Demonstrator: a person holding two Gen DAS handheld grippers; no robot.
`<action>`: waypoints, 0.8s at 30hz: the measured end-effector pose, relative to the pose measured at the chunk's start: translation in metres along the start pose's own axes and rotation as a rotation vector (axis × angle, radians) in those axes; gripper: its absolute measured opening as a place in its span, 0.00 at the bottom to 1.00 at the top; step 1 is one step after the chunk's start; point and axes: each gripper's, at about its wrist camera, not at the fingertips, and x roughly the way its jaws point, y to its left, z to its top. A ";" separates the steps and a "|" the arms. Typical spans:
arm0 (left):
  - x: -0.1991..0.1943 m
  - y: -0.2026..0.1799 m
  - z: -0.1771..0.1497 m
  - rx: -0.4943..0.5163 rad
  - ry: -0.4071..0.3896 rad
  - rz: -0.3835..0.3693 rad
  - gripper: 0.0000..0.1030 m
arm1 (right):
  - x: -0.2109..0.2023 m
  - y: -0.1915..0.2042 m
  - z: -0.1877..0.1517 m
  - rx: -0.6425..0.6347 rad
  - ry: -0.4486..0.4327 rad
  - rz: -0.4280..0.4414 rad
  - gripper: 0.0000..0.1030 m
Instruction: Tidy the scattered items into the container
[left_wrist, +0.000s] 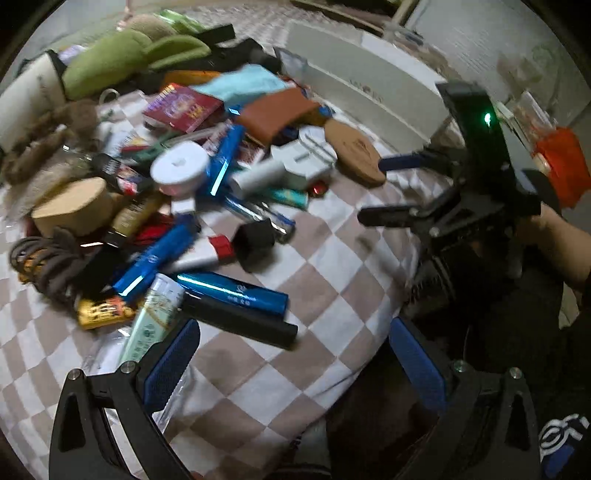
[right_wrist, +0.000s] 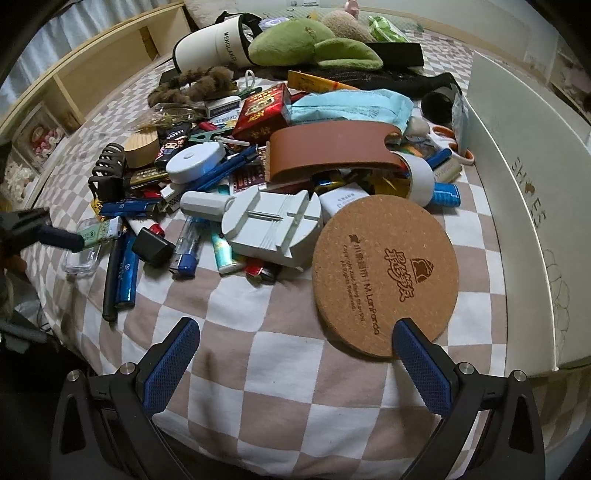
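Observation:
A heap of small items lies on a checkered cloth (right_wrist: 280, 354). A round cork coaster (right_wrist: 384, 273) sits at the heap's near right edge, also in the left wrist view as cork coaster (left_wrist: 354, 153). The white shoe box (right_wrist: 517, 177) stands along the right. My right gripper (right_wrist: 295, 350) is open and holds nothing; its right fingertip overlaps the coaster's near rim. My left gripper (left_wrist: 295, 354) is open and empty above the cloth, near a black pen (left_wrist: 240, 321) and a blue tube (left_wrist: 232, 291). The right gripper (left_wrist: 373, 190) shows open beside the heap.
The heap includes a brown leather case (right_wrist: 325, 151), a white plastic tool (right_wrist: 273, 225), a red box (right_wrist: 262, 110), a green plush (right_wrist: 306, 40) and a white cap (right_wrist: 214, 40). The bed's edge drops off at the near left. A person's hand (left_wrist: 554, 236) grips the right gripper.

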 end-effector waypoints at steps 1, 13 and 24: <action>0.003 0.001 0.000 0.000 0.017 -0.002 0.99 | 0.000 0.000 0.000 -0.004 -0.001 0.004 1.00; 0.039 0.023 0.015 0.001 0.121 0.052 1.00 | 0.004 0.004 -0.004 -0.042 -0.008 -0.011 1.00; 0.046 -0.004 0.018 0.186 0.074 0.093 1.00 | 0.008 0.003 -0.007 -0.058 0.015 -0.016 1.00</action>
